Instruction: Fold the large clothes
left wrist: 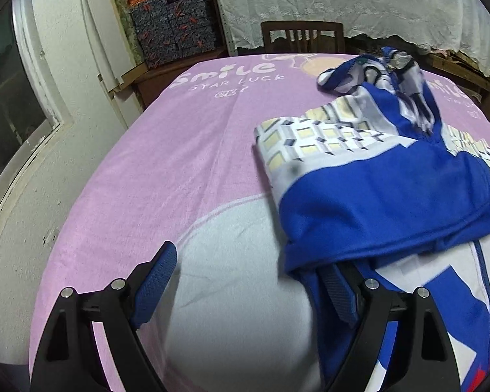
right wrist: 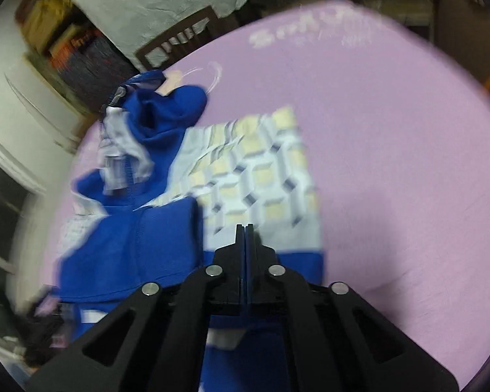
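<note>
Two tongs over one garment | blue-and-white jacket point(left wrist: 385, 196) lies crumpled on the pink-covered tabletop point(left wrist: 166, 150) | left tongs point(left wrist: 248, 281) spread wide, right finger tucked under the jacket's blue hem | right tongs point(right wrist: 245, 228) pressed together above the jacket, nothing visible between them | right view blurred

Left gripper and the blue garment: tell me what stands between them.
Nothing visible does. The left gripper hangs open over the pink cloth, and the blue garment lies just to its right, its folded hem already draped over the right-hand finger. Only bare cloth shows between the fingers.
</note>
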### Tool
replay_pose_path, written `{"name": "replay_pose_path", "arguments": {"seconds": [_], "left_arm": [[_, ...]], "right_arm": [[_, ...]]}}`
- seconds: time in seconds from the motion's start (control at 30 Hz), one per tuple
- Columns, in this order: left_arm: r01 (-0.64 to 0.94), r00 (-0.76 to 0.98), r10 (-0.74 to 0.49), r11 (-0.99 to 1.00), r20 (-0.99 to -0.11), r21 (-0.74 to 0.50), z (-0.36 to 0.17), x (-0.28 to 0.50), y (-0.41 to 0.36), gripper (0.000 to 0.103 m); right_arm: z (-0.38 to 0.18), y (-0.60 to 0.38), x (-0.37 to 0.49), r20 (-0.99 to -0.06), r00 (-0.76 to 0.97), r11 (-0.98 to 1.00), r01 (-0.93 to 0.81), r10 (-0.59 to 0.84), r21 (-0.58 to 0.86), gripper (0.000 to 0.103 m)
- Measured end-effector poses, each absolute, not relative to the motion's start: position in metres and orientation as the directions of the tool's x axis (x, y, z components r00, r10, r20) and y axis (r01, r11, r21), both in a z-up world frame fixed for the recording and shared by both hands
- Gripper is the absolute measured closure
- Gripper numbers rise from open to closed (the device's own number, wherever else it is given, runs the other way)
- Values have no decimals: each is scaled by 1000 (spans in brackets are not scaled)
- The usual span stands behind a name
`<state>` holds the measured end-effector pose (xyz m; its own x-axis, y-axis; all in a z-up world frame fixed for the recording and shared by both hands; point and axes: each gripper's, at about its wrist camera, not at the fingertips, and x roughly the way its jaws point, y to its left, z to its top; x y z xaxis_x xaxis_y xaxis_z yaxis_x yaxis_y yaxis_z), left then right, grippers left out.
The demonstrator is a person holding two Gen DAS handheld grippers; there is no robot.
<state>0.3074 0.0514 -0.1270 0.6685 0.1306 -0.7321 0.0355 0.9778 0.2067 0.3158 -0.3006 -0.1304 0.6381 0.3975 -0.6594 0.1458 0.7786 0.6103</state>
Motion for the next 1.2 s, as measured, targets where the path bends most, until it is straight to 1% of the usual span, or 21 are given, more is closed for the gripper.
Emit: {"name": "replay_pose_path", "arguments": {"seconds": [0.03,0.07,0.1,0.2,0.27,0.3,0.33,0.37,0.4,0.43,0.53,0.63,0.7,0.77,0.8,0.83,0.97,1.03,1.1,1.13,1.2], "left_arm": [[41,668,129,977,-733,210,-128,306,50,17],[51,665,130,974,-735,219,-130,305,46,17],[57,664,136,971,-735,230,-131,305,44,17],[64,661,140,969,-737,241,-133,306,42,16],[58,655,134,972,-744,226,-134,307,45,13],[51,651,132,975,-747,217,-134,308,47,12],[49,648,128,977,-751,209,-134,308,49,12],[46,644,120,980,-756,195,-134,308,51,11],[44,642,118,981,-758,190,-134,309,52,11],[42,641,117,982,-759,187,-134,309,53,11],[43,641,119,981,-758,191,-134,308,51,11],[44,641,120,980,-758,193,-134,307,52,11],[42,634,116,982,-764,184,-134,305,54,11],[30,623,114,985,-774,169,-132,298,59,11],[21,625,109,987,-773,157,-129,293,63,11],[10,635,103,990,-766,141,-124,286,67,11],[-28,723,95,994,-684,109,-93,271,73,11],[13,738,38,997,-674,71,-78,281,60,11],[102,727,-50,994,-685,35,-68,299,34,11],[163,716,-106,986,-690,18,-67,311,15,11],[239,680,-164,971,-714,6,-73,329,-12,11]], "right_arm": [[-129,-302,314,-643,643,762,140,416,633,64],[-125,-302,313,-619,657,748,125,429,652,55],[-120,-298,313,-614,666,753,117,424,647,52],[-115,-277,321,-630,648,778,91,428,622,52],[-118,-261,329,-664,624,812,80,411,578,53],[-119,-252,331,-684,621,839,77,382,539,57],[-117,-248,329,-691,633,860,76,350,505,77],[-114,-244,328,-699,638,879,72,323,472,89],[-109,-244,324,-680,659,878,61,321,474,95],[-104,-247,320,-662,680,878,54,317,476,96],[-96,-261,310,-666,719,912,115,197,394,96],[-115,-273,318,-709,665,895,137,234,424,95],[-122,-275,320,-710,658,893,126,251,433,93],[-120,-281,317,-707,655,880,134,266,456,86],[-118,-286,314,-693,667,866,143,273,479,81],[-113,-293,308,-671,691,852,154,270,501,80],[-88,-299,292,-597,748,838,103,290,536,80],[-76,-286,294,-583,749,848,52,316,528,80],[-68,-260,305,-586,726,857,-10,361,516,80],[-67,-251,310,-589,717,858,-26,374,513,80],[-67,-223,327,-601,682,858,-76,416,507,80]]}}
